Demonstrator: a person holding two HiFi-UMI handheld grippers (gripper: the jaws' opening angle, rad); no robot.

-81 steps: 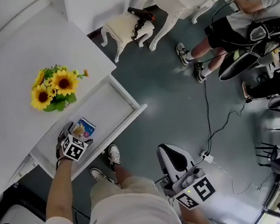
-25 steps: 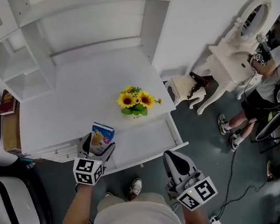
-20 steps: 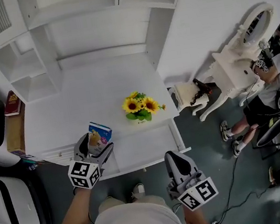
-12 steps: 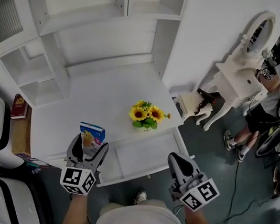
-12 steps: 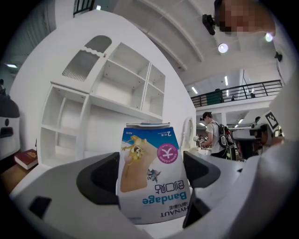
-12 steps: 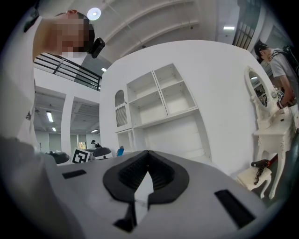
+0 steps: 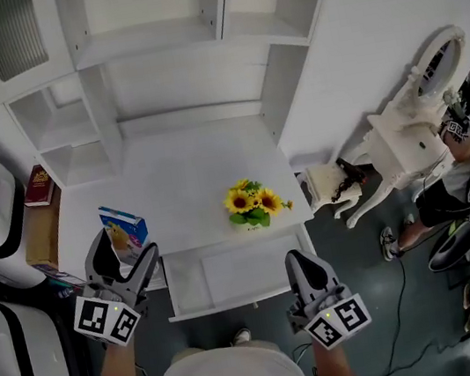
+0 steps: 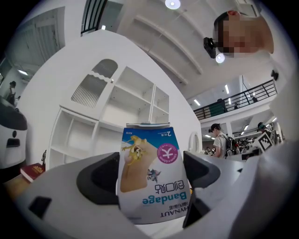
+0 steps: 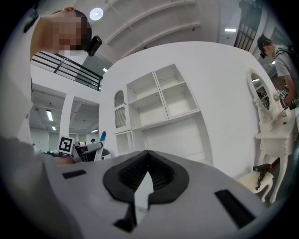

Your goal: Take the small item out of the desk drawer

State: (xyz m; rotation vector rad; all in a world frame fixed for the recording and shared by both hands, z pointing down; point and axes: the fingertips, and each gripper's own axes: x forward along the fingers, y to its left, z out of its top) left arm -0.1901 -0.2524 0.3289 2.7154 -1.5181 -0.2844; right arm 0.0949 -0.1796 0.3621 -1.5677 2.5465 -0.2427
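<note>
You have the bandage box point(image 8: 149, 172) between the 2 jaws of your left gripper point(image 7: 121, 251). It is a small carton, blue and white, with a cartoon cat and mouse and a pink round badge. Its print reads upside-down in the left gripper view: "Bandage", with "HYNAUT" beneath it (the smaller lines are too fine to read). The dark, ridged pads press its 2 narrow sides, so the jaws stand wide and clamp the carton, which sticks out well past the tips.

From the head view, the box shows over the front left corner of the white desk point(image 7: 187, 168), out of the drawer point(image 7: 232, 274) and to its left. The drawer is a shallow white tray, pulled open. A bunch of sunflowers point(image 7: 253, 202) stands on the desktop just behind its right end.

Your right gripper point(image 9: 147, 175) has its jaws closed together on nothing, low beside the drawer's right front corner.
</note>
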